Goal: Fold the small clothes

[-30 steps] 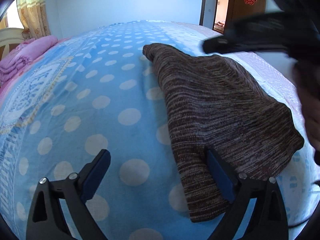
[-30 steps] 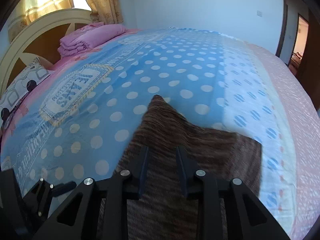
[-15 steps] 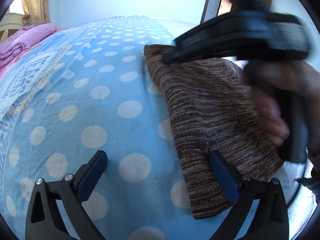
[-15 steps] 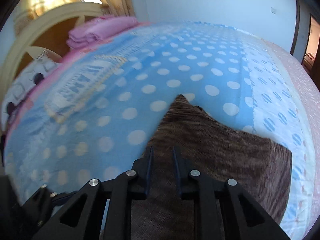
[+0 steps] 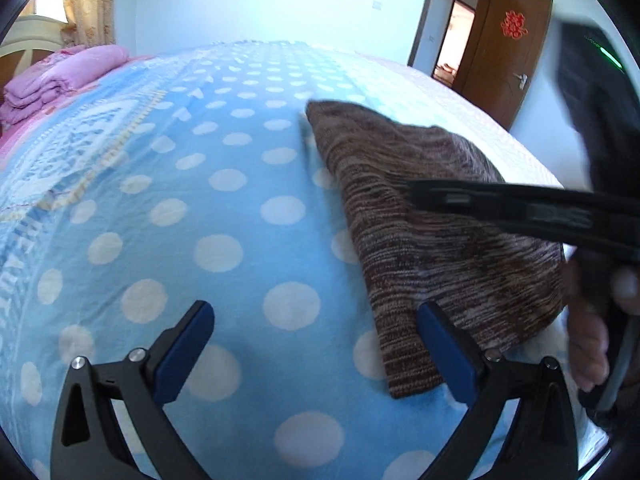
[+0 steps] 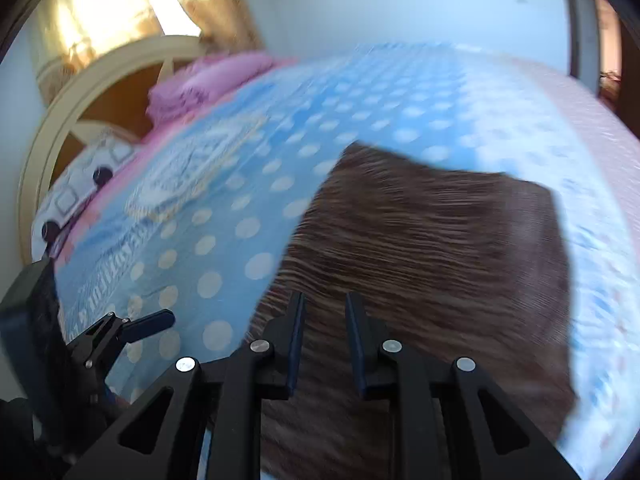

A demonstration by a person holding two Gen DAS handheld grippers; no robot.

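Observation:
A brown striped knit garment (image 5: 420, 216) lies folded on the blue polka-dot bedspread (image 5: 224, 216). My left gripper (image 5: 316, 344) is open wide and empty, low over the bedspread, its right finger at the garment's near left edge. My right gripper (image 6: 323, 332) hovers over the garment (image 6: 424, 248); its jaws stand a narrow gap apart with nothing between them. In the left wrist view the right gripper (image 5: 412, 196) reaches in from the right above the garment, held by a hand (image 5: 592, 328).
A stack of folded pink bedding (image 5: 60, 80) lies at the far left by a cream headboard (image 6: 80, 120). A patterned pillow (image 6: 68, 208) lies near it. A brown door (image 5: 504, 52) stands open at the back right. The left gripper shows at lower left in the right wrist view (image 6: 120, 332).
The right gripper has moved back over the garment and dropped lower in the left wrist view, and its jaws have parted slightly. The left gripper has stayed open in about the same place.

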